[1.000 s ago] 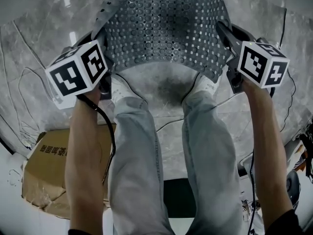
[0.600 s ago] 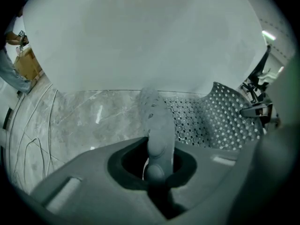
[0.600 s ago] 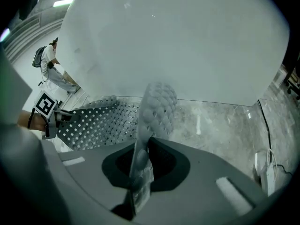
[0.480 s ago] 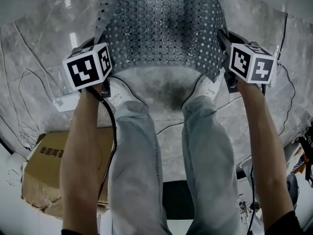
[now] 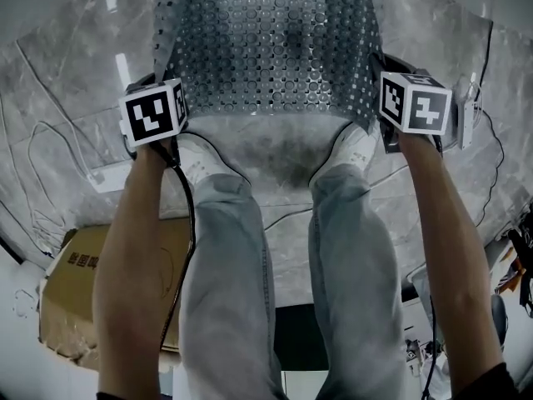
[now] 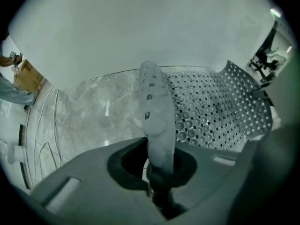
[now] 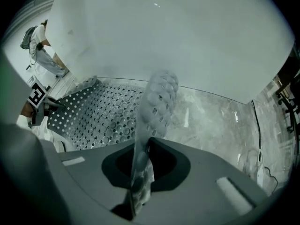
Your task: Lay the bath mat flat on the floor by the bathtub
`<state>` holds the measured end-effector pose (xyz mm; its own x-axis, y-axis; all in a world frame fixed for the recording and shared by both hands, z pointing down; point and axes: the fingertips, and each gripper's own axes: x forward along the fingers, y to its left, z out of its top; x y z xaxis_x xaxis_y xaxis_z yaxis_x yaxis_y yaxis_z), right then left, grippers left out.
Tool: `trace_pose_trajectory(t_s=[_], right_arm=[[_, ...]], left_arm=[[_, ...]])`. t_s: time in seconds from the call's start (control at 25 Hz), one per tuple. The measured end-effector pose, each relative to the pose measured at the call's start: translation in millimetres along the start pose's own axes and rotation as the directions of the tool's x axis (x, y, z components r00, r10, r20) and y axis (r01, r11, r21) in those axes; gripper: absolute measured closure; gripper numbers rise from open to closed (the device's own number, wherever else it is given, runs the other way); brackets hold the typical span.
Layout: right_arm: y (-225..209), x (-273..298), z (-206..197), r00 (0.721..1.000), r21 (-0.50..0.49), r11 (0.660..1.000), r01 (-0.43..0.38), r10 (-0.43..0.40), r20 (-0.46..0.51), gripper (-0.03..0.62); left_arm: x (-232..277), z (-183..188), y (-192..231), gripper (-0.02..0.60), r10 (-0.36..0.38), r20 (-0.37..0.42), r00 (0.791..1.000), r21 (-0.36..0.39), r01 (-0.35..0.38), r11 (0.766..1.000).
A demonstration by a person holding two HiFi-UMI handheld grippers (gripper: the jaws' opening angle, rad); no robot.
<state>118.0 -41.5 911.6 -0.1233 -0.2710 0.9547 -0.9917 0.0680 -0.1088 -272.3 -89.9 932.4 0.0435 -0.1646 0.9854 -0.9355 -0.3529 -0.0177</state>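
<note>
In the head view the perforated bath mat [image 5: 266, 48] spreads over the marble floor [image 5: 67, 82] beyond the person's shoes [image 5: 200, 158], with the left gripper [image 5: 177, 107] and the right gripper [image 5: 376, 98] at its near corners; in the left gripper view the jaws are pinched on the mat's edge, the mat stretching away to the right; in the right gripper view the jaws are likewise clamped on its edge, the mat stretching left.

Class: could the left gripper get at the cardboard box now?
Probably not yet: the left gripper has its jaws shut on the bath mat, and the cardboard box lies behind it.

Bath mat [image 5: 266, 48] ahead of legs [image 5: 225, 265]
</note>
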Motion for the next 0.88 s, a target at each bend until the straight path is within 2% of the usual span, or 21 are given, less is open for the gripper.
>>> trace_pose_trajectory(t_s=[0.2,0.44,0.6,0.72,0.8,0.88], right_arm=[[-18.7,9.8,-9.7,0.997,0.015,0.997,0.078,-0.078,-0.012,0.566],[-27.5,27.6,-25.0,0.993,-0.025,0.995,0.094,-0.095,-0.070,0.560],[-39.2,34.6,-39.2,0.984,-0.012,0.995,0.099,-0.099,-0.145,0.559],[-48.7,34.3,-51.4,0.967,-0.050,0.992,0.118,-0.126,-0.221,0.560],[-54.2,29.3,-59.0,0.958,-0.064,0.989,0.136,-0.148,-0.246,0.499],[-55.7,21.9,-62.2,0.955,-0.056,0.987,0.148,-0.157,-0.252,0.490]], left_arm=[[16.5,-7.5,9.3,0.551,0.043,-0.033,0.999,0.028,-0.042,0.999],[34.7,-19.3,26.5,0.549,0.070,-0.077,0.995,0.011,-0.069,0.998],[42.8,-30.4,33.0,0.526,0.075,-0.106,0.992,0.020,-0.073,0.997],[39.3,-37.3,38.8,0.485,0.090,-0.114,0.989,-0.009,-0.091,0.996],[32.4,-43.7,38.4,0.457,0.081,-0.121,0.989,-0.051,-0.088,0.995],[22.2,-49.4,40.4,0.457,0.077,-0.128,0.989,-0.090,-0.089,0.992]])
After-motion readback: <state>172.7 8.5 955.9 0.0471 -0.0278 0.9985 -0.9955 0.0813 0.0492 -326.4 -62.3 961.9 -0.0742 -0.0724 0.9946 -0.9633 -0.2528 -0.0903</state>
